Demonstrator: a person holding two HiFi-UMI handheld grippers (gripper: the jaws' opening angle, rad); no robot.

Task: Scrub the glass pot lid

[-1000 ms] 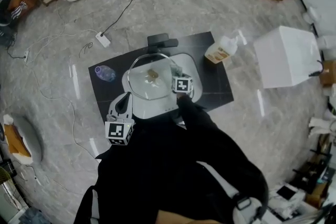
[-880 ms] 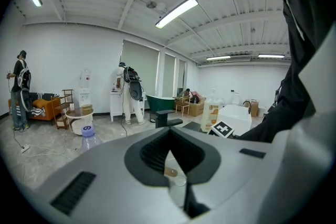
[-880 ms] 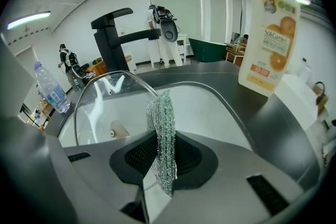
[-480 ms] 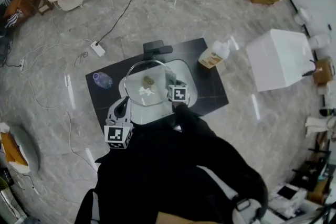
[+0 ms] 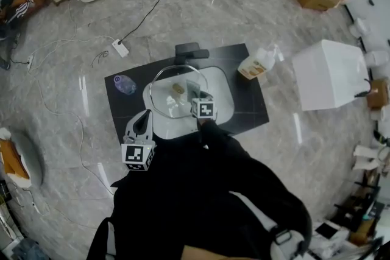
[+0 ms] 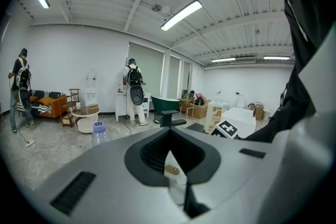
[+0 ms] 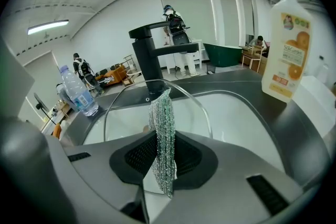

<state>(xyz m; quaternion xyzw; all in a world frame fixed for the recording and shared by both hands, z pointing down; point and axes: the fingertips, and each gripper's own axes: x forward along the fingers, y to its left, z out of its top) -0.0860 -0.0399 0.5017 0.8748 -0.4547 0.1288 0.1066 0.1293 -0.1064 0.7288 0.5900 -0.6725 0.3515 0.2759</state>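
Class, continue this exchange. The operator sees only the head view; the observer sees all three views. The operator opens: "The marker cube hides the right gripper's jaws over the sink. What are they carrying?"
Observer: The right gripper is clamped on a silvery-green mesh scrubbing cloth that stands upright between its jaws.
Operator: Is the glass lid lying flat in the sink?
Observer: No. In the right gripper view its rim arches up in front of the black faucet, so it is tilted.
Operator: What holds it there?
Observer: The left gripper: its jaws are drawn together, apparently pinching the lid's rim.
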